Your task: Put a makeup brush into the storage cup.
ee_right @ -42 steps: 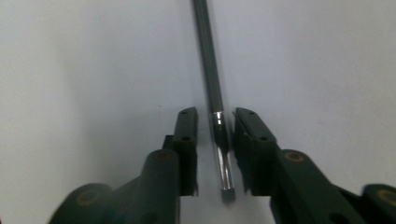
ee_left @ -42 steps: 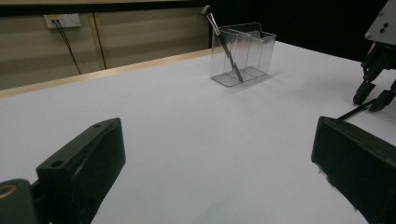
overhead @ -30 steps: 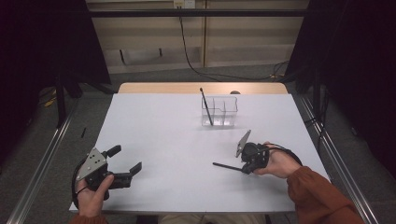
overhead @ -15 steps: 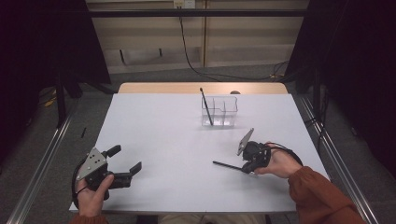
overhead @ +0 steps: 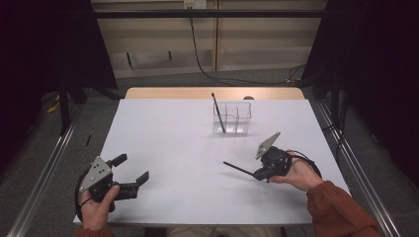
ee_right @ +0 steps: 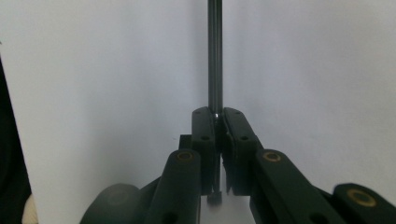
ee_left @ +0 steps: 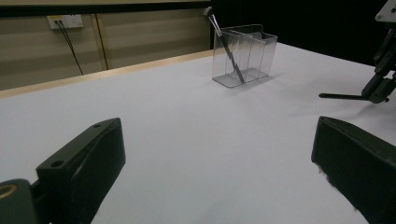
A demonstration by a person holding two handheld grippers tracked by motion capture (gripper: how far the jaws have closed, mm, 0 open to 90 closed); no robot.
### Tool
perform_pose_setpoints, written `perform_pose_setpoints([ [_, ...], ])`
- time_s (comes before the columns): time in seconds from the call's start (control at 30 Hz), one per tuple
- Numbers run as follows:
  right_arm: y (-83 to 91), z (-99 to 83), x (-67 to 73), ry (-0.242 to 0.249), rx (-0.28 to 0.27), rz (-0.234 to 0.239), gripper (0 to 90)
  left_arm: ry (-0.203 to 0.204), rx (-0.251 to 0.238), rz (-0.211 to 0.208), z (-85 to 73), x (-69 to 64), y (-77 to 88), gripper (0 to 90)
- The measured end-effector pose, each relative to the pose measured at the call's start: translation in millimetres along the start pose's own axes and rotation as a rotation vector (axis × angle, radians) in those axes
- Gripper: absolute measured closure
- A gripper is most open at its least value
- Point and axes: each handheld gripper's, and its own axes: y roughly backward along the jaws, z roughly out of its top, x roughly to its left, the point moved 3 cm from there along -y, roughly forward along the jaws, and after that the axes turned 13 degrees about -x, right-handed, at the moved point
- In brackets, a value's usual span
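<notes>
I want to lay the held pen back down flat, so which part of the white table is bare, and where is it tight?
The widest bare stretch of the white table runs between the left gripper and the clear organizer, across the middle. Bare too is the near edge between both hands. It is tight by the organizer, where a second pen leans, and around the right gripper clamping the pen.

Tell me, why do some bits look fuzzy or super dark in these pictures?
In the left gripper view, the near black jaws blur while the clear holder stays fairly sharp. In the right gripper view, the right gripper pinching the thin black stick is sharp at its tip, fuzzy at the bottom. In the high view, the white table is bright; the room's sides fall into darkness.
</notes>
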Motion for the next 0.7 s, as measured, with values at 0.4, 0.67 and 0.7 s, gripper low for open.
perform_pose_setpoints([
  [0.4,9.1,0.9,-0.9,-0.118,-0.218,0.003,84.2,0.000,0.001,-0.003,-0.3,-1.0,-0.5,2.8],
  [0.67,12.4,5.7,1.7,-0.136,-0.351,0.036,84.1,-0.002,0.000,-0.005,0.2,-1.8,-0.4,2.8],
  [0.7,13.7,6.8,2.1,-0.133,-0.360,0.036,84.1,0.000,-0.001,-0.005,0.3,-1.7,-0.4,2.8],
])
